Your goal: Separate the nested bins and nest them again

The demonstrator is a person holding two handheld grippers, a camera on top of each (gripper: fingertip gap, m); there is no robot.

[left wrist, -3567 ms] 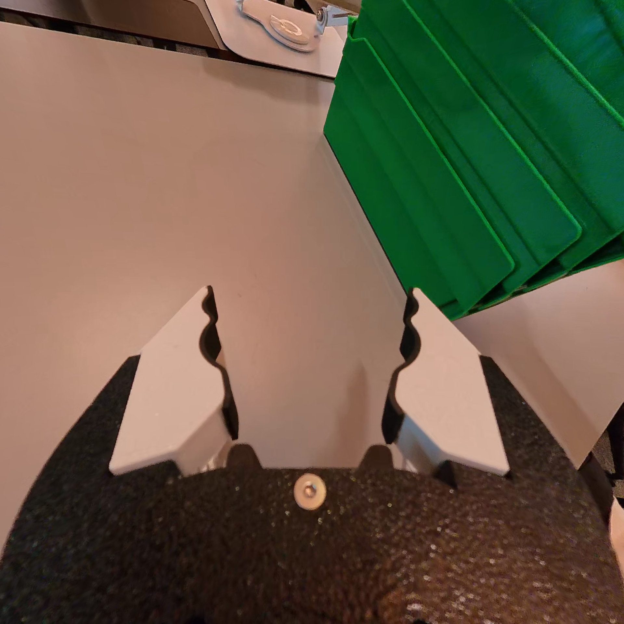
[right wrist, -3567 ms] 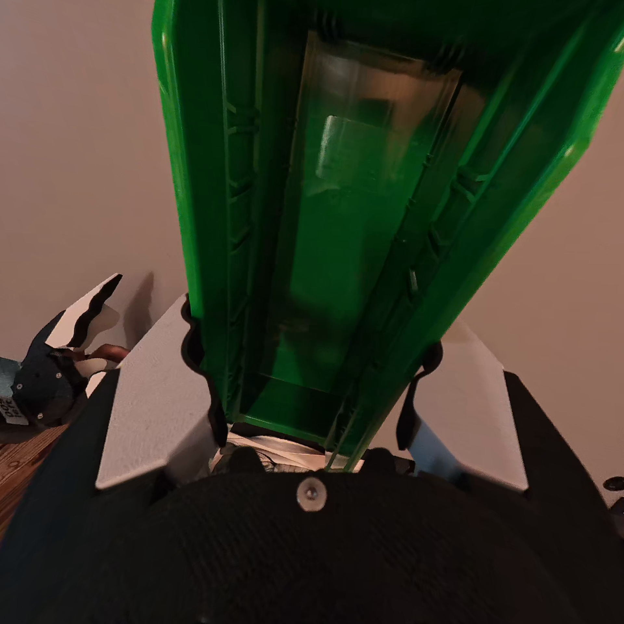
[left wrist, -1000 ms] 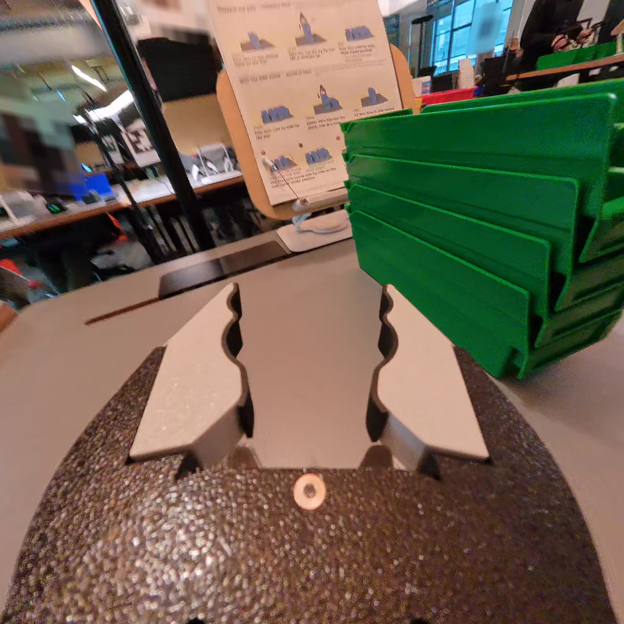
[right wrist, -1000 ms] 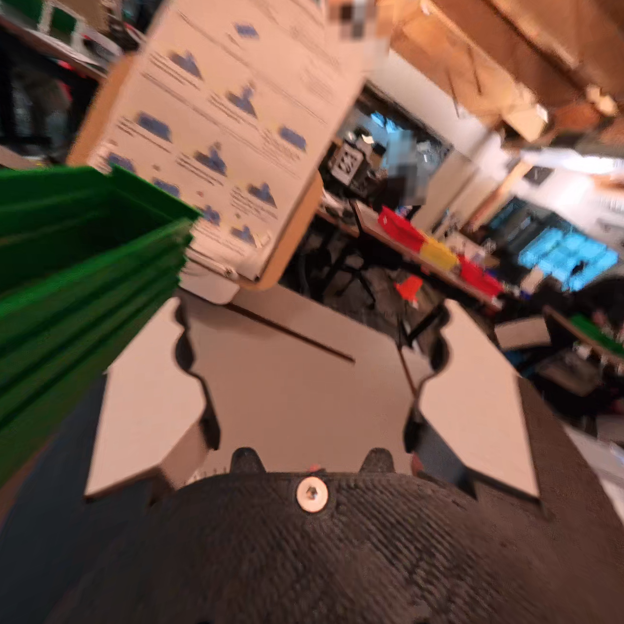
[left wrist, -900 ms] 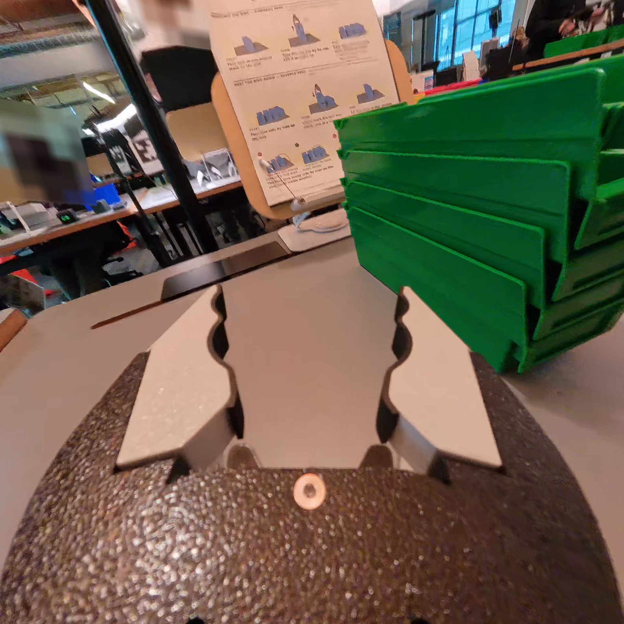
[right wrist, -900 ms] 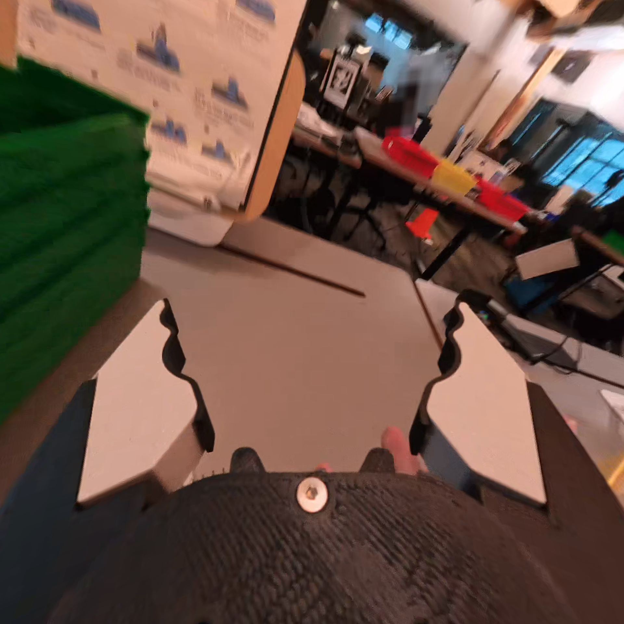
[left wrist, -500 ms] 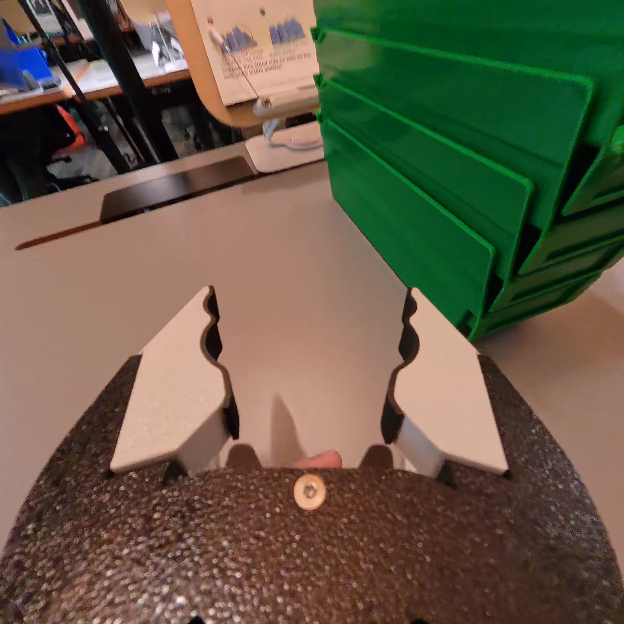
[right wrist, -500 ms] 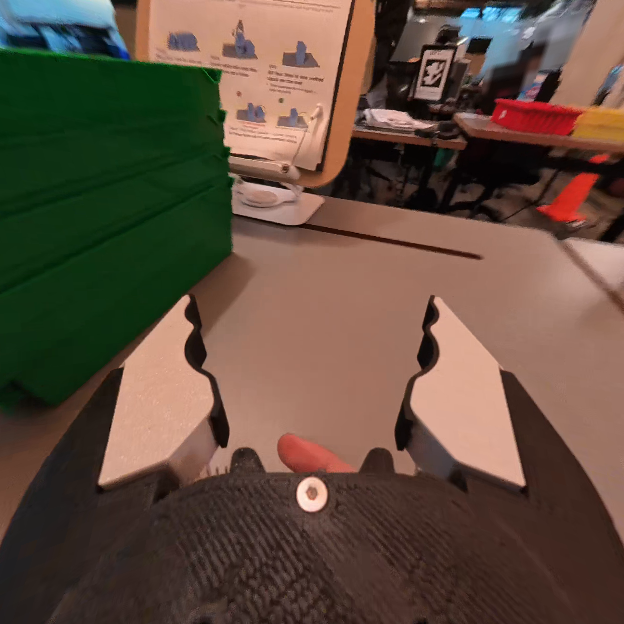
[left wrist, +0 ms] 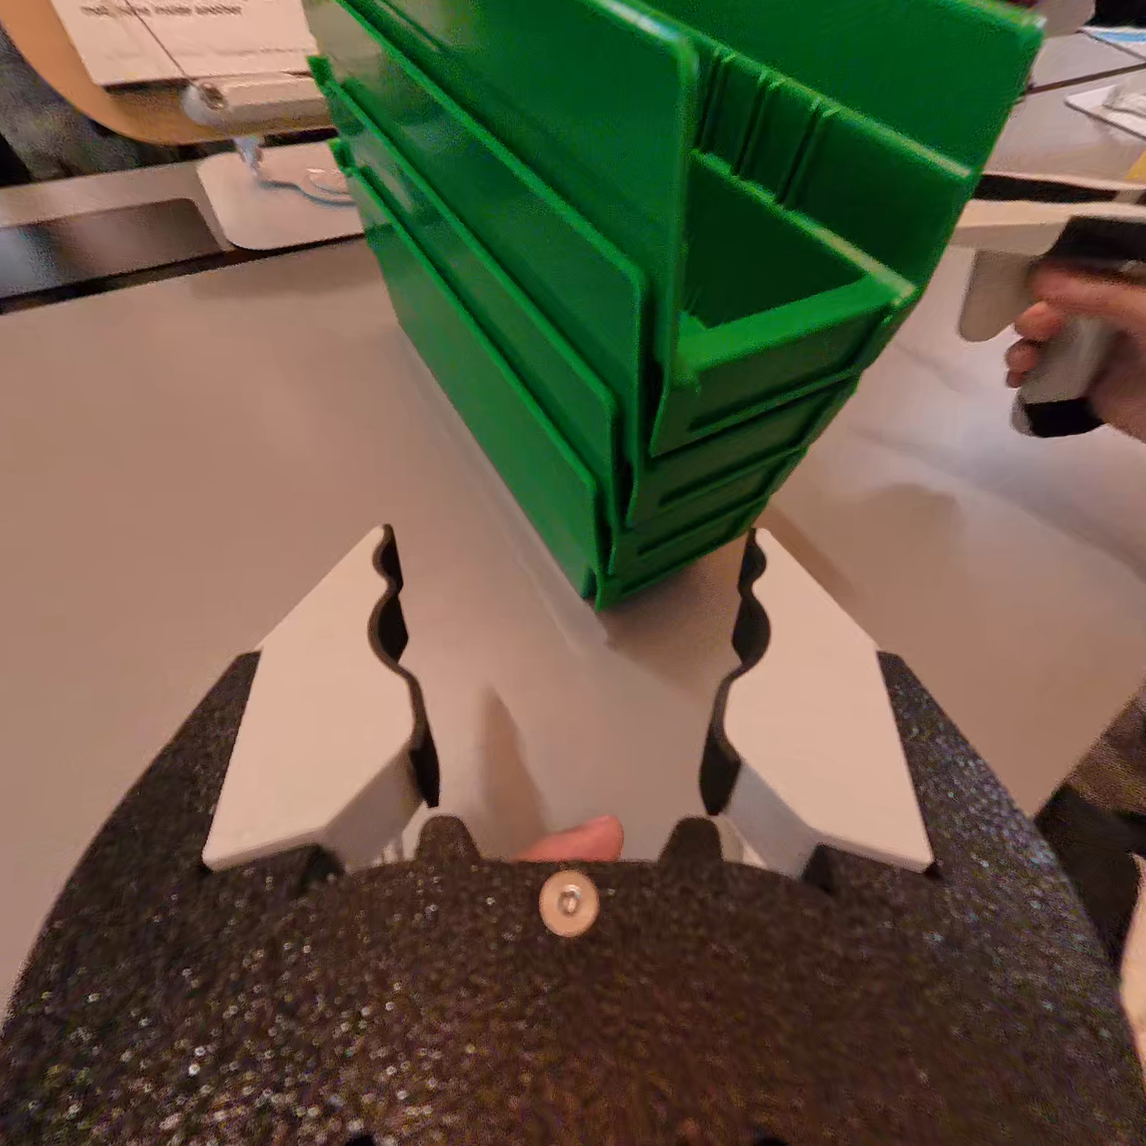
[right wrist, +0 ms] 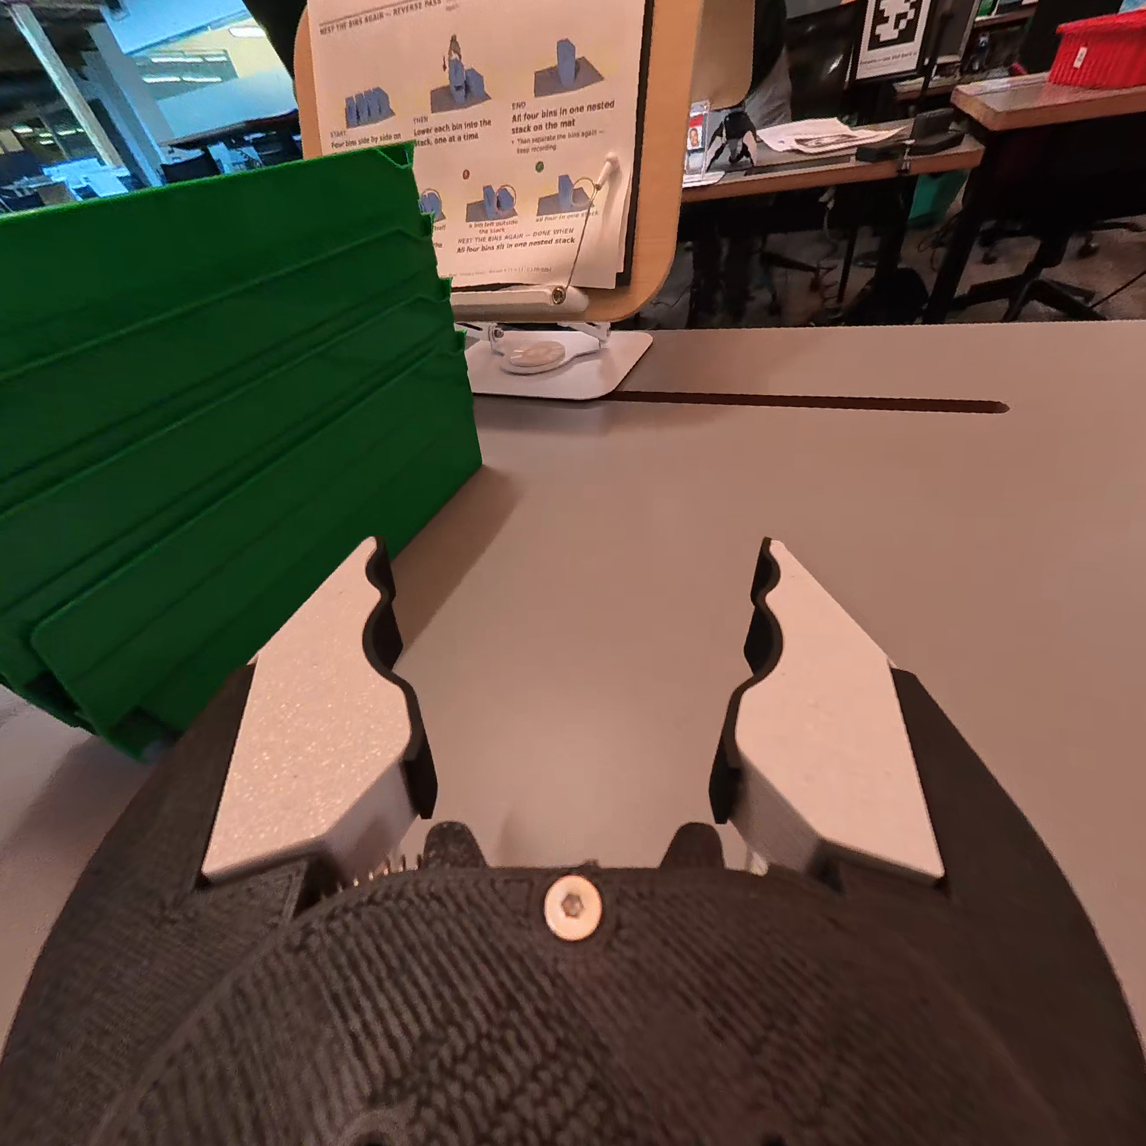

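A stack of several nested green bins [left wrist: 558, 322] stands on the grey table [left wrist: 186, 434]. In the left wrist view it rises just beyond my left gripper [left wrist: 567, 539], whose jaws are open and empty above the table near the stack's bottom front corner. In the right wrist view the same stack [right wrist: 217, 403] fills the left side, and my right gripper [right wrist: 570, 546] is open and empty over bare table, its left finger [right wrist: 322, 682] close beside the stack. The right gripper, held by a hand [left wrist: 1079, 347], also shows at the far right of the left wrist view.
An instruction sheet on a clipboard stand [right wrist: 496, 155] sits behind the bins, its white base [right wrist: 546, 366] on the table. A dark slot [right wrist: 806, 406] runs across the table behind. Desks, chairs and a red bin [right wrist: 1104, 43] stand farther back.
Both grippers have dropped lower and closer to the bin stack. The left view now looks down on the stack's front corner; the right view has steadied beside the stack. Both stayed open.
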